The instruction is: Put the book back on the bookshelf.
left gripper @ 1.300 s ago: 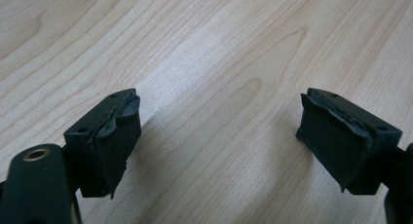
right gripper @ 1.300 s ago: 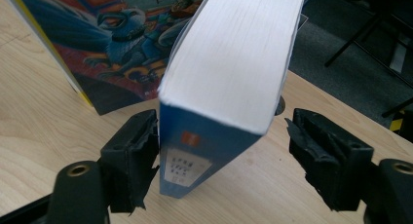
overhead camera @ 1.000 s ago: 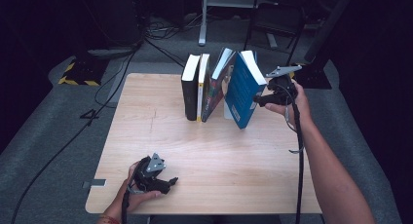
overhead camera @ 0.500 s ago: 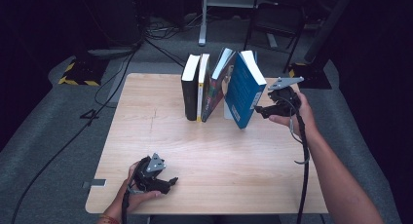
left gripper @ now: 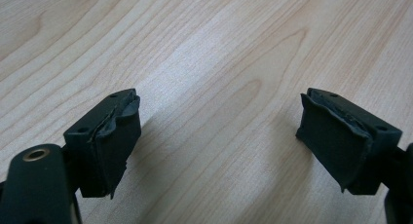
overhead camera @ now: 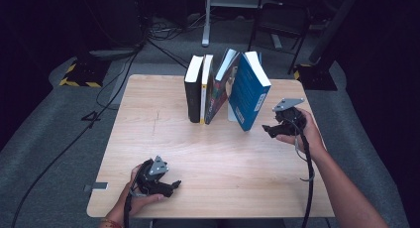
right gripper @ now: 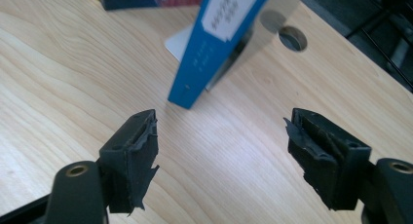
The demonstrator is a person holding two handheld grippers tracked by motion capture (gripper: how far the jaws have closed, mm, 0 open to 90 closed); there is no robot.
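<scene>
**Both grippers open, row of books at the far side of the table**

We see a wooden table (overhead camera: 218, 153) with four books standing in a row near its far edge. From left to right in the high view: a black book (overhead camera: 192, 91) and a white-and-yellow book (overhead camera: 205, 89), both upright and touching; then a book with a colourful cover (overhead camera: 221, 86) leaning to the right; and last a blue book (overhead camera: 249, 91), also tilted, at the right end of the row.

The right gripper (overhead camera: 270, 130) is held in the right hand (overhead camera: 304, 131) just right of the blue book, near it but apart from it. In the right gripper view its jaws stand wide apart with nothing between them, and the lower corner of the blue book's spine (right gripper: 214, 44) rests on the wood beyond them.

The left gripper (overhead camera: 171, 186) lies low near the front-left part of the table, held by the left hand (overhead camera: 138, 196), well apart from the books. In the left gripper view its jaws are spread wide over bare wood, gripping nothing.
</scene>
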